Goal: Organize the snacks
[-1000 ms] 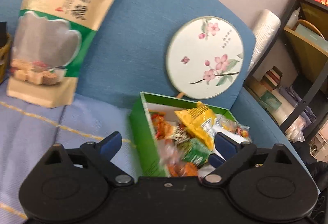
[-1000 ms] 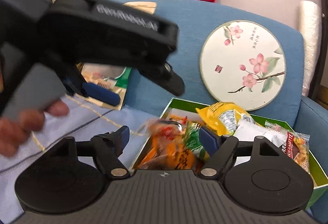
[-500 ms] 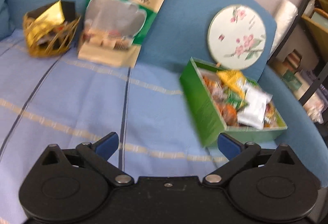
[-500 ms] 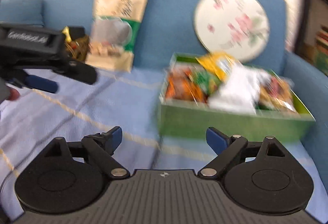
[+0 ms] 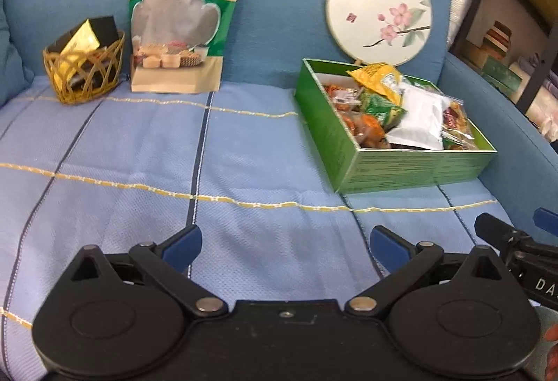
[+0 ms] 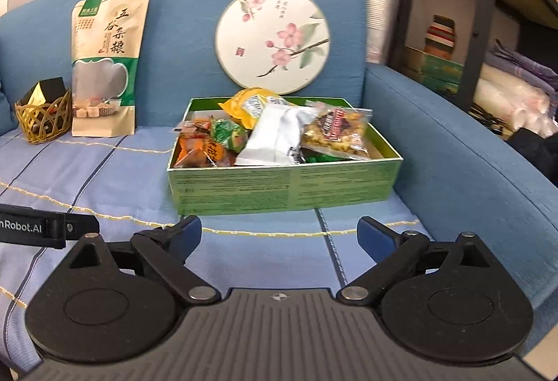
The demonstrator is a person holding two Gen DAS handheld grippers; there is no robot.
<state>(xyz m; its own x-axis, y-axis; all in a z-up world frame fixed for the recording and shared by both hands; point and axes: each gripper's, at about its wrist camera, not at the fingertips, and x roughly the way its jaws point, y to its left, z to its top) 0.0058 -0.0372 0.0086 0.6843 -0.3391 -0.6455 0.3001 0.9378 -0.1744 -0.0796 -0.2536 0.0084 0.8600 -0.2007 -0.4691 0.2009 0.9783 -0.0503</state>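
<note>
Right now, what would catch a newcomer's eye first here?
Probably the green box heaped with bright snack packets, sitting on the right of the blue sofa seat. Behind it a round blossom-painted fan leans on the backrest, and a tall tan grain pouch stands to the left beside a small woven basket.

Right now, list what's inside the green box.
The green box holds a yellow packet, a white pouch, a green packet, orange snacks and a clear biscuit bag. Anything beneath that pile is hidden.

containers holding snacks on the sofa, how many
2. A woven basket at the seat's far left, beside the tall grain pouch, and a green box on the right below the round fan.
</note>
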